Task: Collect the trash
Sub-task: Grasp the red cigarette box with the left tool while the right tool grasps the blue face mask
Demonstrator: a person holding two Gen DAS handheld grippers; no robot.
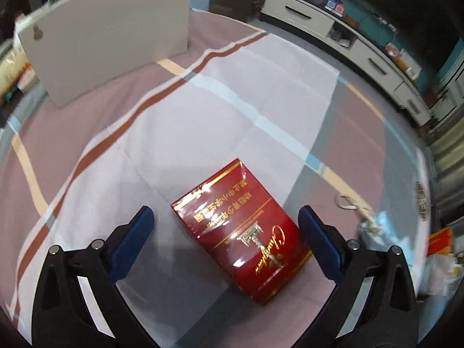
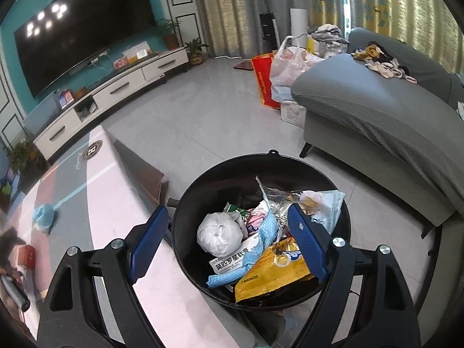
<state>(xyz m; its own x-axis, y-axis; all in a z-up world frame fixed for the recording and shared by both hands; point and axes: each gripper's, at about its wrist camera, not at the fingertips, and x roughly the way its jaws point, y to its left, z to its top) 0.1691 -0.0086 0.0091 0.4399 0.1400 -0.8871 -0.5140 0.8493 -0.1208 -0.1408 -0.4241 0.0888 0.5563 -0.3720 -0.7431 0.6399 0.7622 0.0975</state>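
A red cigarette pack (image 1: 243,229) with gold print lies on the checked tablecloth (image 1: 203,101). My left gripper (image 1: 226,220) is open just above it, its blue pads on either side, not touching. My right gripper (image 2: 227,217) is open and empty above a black trash bin (image 2: 342,171) on the floor beside the table. The bin holds a crumpled white ball (image 2: 219,233), a yellow snack bag (image 2: 275,272), a blue cloth strip (image 2: 258,246) and other wrappers. The red pack (image 2: 27,256) also shows at the far left of the right wrist view.
A white board (image 1: 110,37) stands at the table's back left. A blue mask with loops (image 1: 374,226) lies at the table's right edge, also in the right wrist view (image 2: 43,214). A grey sofa (image 2: 377,110), bags (image 2: 287,66) and a TV cabinet (image 2: 116,90) surround the floor.
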